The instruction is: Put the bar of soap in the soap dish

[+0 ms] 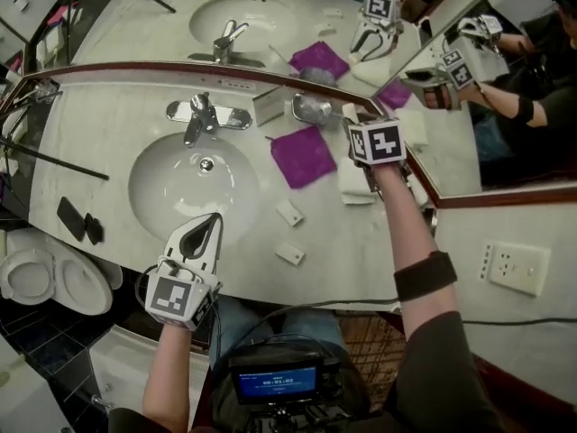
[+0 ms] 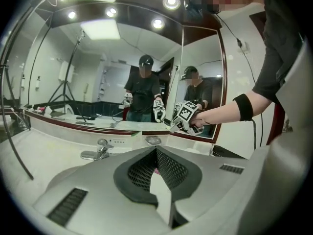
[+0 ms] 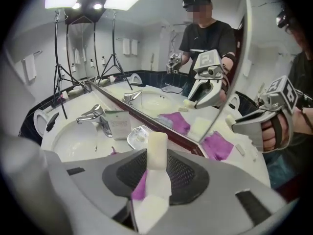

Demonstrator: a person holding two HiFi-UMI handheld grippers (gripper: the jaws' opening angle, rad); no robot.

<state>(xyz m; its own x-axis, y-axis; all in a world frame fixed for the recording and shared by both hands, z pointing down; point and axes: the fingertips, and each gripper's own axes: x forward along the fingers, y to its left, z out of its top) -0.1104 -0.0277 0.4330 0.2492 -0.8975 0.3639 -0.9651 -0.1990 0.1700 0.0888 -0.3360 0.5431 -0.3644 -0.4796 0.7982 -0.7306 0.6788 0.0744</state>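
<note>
The right tongs [image 3: 156, 169] clamp the soap [image 3: 157, 146] near the dish [image 3: 138, 137]. This looks like the carry step; next, lower the soap into the dish and release. The left tongs [image 1: 206, 234], pressed together and empty, sit well apart from the dish.

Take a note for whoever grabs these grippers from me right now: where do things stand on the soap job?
Left gripper: jaws shut, empty, by the front rim of the sink.
Right gripper: jaws shut on the soap, held above the counter.
Soap dish: on the counter against the mirror, right of the faucet; the soap is not in it.
Done: soap picked up.
Left to do: bring the soap over the dish, lower it in, open the jaws.
</note>
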